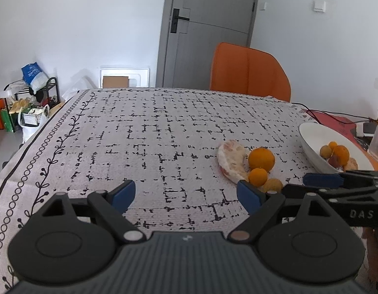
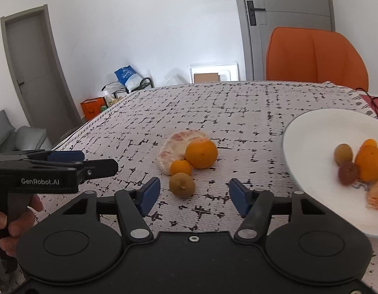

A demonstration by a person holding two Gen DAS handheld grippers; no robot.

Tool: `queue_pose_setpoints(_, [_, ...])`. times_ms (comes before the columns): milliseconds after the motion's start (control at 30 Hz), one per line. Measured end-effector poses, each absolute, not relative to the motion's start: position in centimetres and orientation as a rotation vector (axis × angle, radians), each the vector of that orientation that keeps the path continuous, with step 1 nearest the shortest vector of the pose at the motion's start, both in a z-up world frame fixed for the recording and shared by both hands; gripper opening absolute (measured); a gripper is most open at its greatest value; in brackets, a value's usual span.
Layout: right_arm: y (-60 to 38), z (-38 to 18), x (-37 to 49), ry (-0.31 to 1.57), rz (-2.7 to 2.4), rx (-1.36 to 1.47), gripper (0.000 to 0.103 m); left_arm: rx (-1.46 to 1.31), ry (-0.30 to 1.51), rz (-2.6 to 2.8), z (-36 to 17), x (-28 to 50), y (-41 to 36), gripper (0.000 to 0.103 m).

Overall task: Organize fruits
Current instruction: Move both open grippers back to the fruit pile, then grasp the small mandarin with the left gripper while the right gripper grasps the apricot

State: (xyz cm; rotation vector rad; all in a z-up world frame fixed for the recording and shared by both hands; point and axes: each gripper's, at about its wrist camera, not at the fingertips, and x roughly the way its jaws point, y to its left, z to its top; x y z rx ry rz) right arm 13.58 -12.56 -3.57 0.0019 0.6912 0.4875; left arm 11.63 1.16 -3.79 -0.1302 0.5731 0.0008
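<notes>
While both tools hover over the patterned tablecloth (image 2: 237, 103), the right gripper (image 2: 194, 192) gapes wide just behind a brownish-green fruit (image 2: 182, 185), grasping nothing. Beside it lie a small orange (image 2: 180, 167), a large orange (image 2: 201, 153) and a peeled pomelo piece (image 2: 171, 147) (all touching). The left gripper (image 1: 186, 197) is likewise spread and bare, and the white bowl (image 2: 311, 132) to the right holds more fruit.

This was a home, a lived-in dining room. A patterned cloth (image 1: 140, 127) covered the tabletop, with an orange chair (image 1: 250, 71) drawn up at its far side. Grey doors (image 2: 286, 24) broke the plain white walls. In the corner a rack (image 1: 39, 95) held shoes and bags, and a grey sofa (image 2: 10, 134) sat by the second door.
</notes>
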Motion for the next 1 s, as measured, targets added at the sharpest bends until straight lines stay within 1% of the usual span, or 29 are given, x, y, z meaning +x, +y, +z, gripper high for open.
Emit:
queue_pose_setpoints(233, [-11.7, -4.4, 14.8, 0.734, 0.507, 0.022, 0.048, -0.136, 0.580, -0.024, -4.1, 12.1, 1.7, 0.088])
queue_pose_setpoints(267, [-11.6, -4.5, 15.0, 0.739, 0.511, 0.025, 0.043, -0.136, 0.582, -0.026, -4.2, 12.2, 1.7, 0.087])
queue_pose_setpoints(300, [-11.5, -4.7, 15.1, 0.744, 0.514, 0.027, 0.033, -0.135, 0.584, -0.028, -4.2, 12.3, 1.8, 0.087])
queue_pose_setpoints(333, [-11.4, -4.8, 15.2, 0.746, 0.515, 0.026, 0.026, -0.133, 0.586, -0.029, -4.3, 12.4, 1.8, 0.087])
queue_pose_setpoints(367, [-11.4, -4.9, 15.3, 0.746, 0.519, 0.027, 0.025, -0.131, 0.587, -0.031, -4.3, 12.5, 1.8, 0.087])
queue_pose_setpoints(533, [-11.8, -4.5, 15.2, 0.738, 0.519, 0.041, 0.025, -0.116, 0.581, -0.056, -4.0, 12.9, 1.1, 0.086])
queue_pose_setpoints(600, [-12.2, -4.1, 15.2, 0.731, 0.514, 0.043, 0.025, -0.110, 0.576, -0.070, -3.8, 13.0, 0.7, 0.083])
queue_pose_setpoints(800, [-13.6, -3.1, 14.8, 0.702, 0.486, 0.043, 0.025, -0.107, 0.577, -0.107, -3.8, 13.7, -0.4, 0.069])
queue_pose_setpoints(867, [-14.0, -2.9, 14.8, 0.696, 0.477, 0.043, 0.025, -0.112, 0.581, -0.119, -3.9, 13.9, -0.7, 0.063])
queue_pose_setpoints(1000, [-14.9, -2.5, 14.5, 0.687, 0.458, 0.043, 0.025, -0.112, 0.583, -0.145, -3.9, 14.1, -1.5, 0.057])
